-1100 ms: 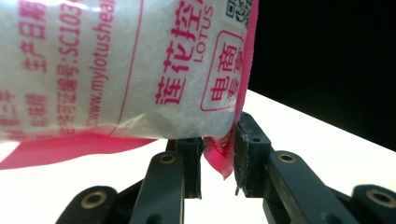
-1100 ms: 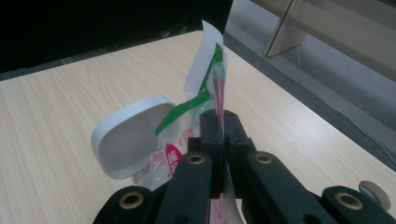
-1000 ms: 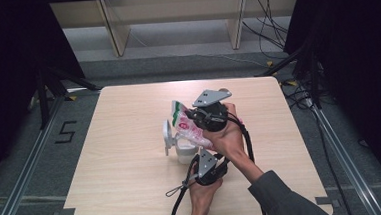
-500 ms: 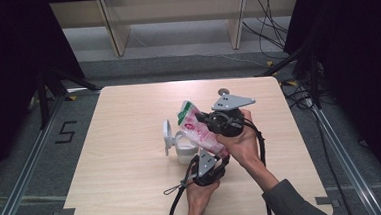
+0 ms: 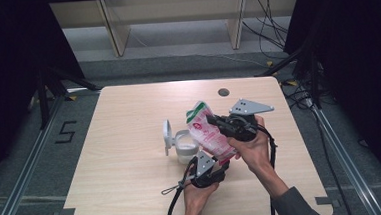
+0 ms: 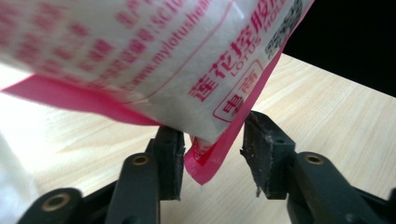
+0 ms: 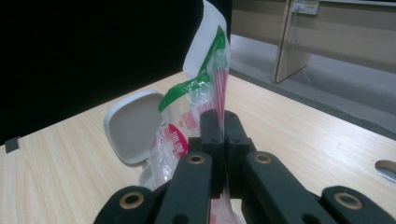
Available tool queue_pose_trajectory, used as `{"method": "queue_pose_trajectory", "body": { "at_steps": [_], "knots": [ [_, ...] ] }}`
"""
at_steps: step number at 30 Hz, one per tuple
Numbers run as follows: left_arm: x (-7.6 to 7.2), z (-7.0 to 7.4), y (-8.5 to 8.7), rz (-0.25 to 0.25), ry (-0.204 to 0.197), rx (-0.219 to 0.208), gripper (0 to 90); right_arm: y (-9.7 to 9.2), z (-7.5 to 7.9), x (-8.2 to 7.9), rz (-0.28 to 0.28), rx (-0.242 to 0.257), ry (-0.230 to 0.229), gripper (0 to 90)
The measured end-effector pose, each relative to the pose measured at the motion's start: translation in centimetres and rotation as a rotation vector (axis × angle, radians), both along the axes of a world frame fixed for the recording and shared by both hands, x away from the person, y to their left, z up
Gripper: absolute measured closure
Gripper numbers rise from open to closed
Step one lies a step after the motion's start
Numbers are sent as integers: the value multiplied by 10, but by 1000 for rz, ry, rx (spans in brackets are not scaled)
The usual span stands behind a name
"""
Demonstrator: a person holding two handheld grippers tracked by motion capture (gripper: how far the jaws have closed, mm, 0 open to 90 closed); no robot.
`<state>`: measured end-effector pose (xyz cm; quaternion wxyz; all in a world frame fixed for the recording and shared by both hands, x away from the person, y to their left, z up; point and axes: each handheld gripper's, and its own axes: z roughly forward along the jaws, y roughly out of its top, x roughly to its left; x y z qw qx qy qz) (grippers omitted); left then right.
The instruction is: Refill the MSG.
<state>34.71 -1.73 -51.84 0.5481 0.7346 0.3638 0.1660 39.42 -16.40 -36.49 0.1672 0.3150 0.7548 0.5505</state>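
Dark curtains close in the room on both sides, and a pale wooden bench stands on grey floor with light shelving beyond it. Marked on the floor to the left of the bench is the figure 5.

Near the middle of the bench a white plastic tub stands with its hinged lid tipped up on its left. Just right of it and above it, a pink and white pouch with a green band near its top is held tilted in the air.

The right gripper has its fingers clamped flat on the upper part of the pouch; in the right gripper view the film stands pinched between the closed fingers. The left gripper, at the near edge, has just been opening: its fingers now stand apart, with the pouch's lower pink corner hanging between them, seemingly touching the left one and clear of the right.

Print on the pouch is red on white: Chinese characters, the word "LOTUS", part of a web address reading "mylotushe…", a code beginning "SC10", and a QR code at the edge. Smaller lines are too blurred to read.
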Motion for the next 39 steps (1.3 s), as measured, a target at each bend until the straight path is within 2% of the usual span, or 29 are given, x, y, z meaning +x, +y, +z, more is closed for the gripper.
{"method": "queue_pose_trajectory", "body": {
  "at_steps": [2, 3, 4, 5, 6, 7, 9, 10, 13, 14, 15, 16, 17, 19, 21, 22, 23, 24, 25, 26, 27, 28, 33, 34, 38, 39],
  "knots": [
    [-3, 1, 2, 12, 11, 12, 498, -5, -4, 2, 5, 12, -8, 900],
    [-4, 2, 3, 23, 20, 21, 487, -6, -7, 1, 6, 34, -2, 900],
    [-4, 2, 4, 22, 32, 5, 473, -9, -8, 0, 2, 36, 6, 900],
    [-4, 2, 4, 22, 43, -29, 451, -12, -11, 1, 0, 36, -15, 900],
    [-5, 3, 5, 41, 56, -30, 432, -15, -13, -1, -4, 58, 12, 900],
    [-5, 3, 6, 50, 61, -32, 416, -18, -16, 0, -3, 61, -6, 900],
    [-6, 2, 8, 44, 58, -39, 425, -24, -21, -1, 4, 73, 1, 900],
    [-5, 3, 10, 27, 51, -30, 427, -27, -24, -1, -2, 68, 12, 900],
    [-7, 6, 14, 21, 50, -34, 428, -35, -35, -4, -23, 90, 28, 900],
    [-8, 8, 15, 23, 48, -45, 427, -40, -36, -3, -15, 98, 11, 900],
    [-8, 10, 16, 17, 41, -42, 426, -42, -36, -6, -31, 102, 25, 900],
    [-9, 12, 17, 16, 35, -45, 421, -44, -37, -6, -17, 112, 5, 900],
    [-10, 14, 17, 14, 34, -64, 412, -45, -37, -9, -26, 109, 11, 900],
    [-11, 18, 19, 9, 23, -54, 408, -47, -37, -14, -16, 113, -5, 900],
    [-13, 20, 21, 5, 22, -50, 409, -49, -38, -19, -11, 129, 7, 900],
    [-14, 21, 22, 23, 33, -58, 410, -51, -38, -19, 5, 118, -16, 900],
    [-14, 21, 23, 16, 27, -71, 410, -52, -38, -20, 8, 123, -4, 900],
    [-15, 23, 25, 23, 32, -65, 412, -54, -37, -24, -7, 122, 5, 900],
    [-16, 24, 28, 26, 29, -65, 412, -56, -38, -23, -5, 116, -8, 900],
    [-16, 25, 29, 35, 23, -83, 411, -58, -39, -25, 11, 117, 1, 900],
    [-16, 27, 32, 34, 20, -92, 408, -59, -39, -28, -10, 112, -2, 900],
    [-17, 28, 33, 37, 16, -109, 405, -61, -39, -28, 4, 117, -23, 900],
    [-20, 32, 41, 34, 10, -102, 401, -77, -43, -42, -24, 122, 0, 900],
    [-21, 33, 42, 37, 7, -107, 399, -81, -44, -42, -27, 115, -25, 900],
    [-22, 36, 47, 39, 2, -103, 399, -98, -50, -51, -53, 105, -14, 900],
    [-23, 37, 48, 39, -2, -105, 399, -101, -52, -55, -62, 125, 14, 900]
  ]
}}
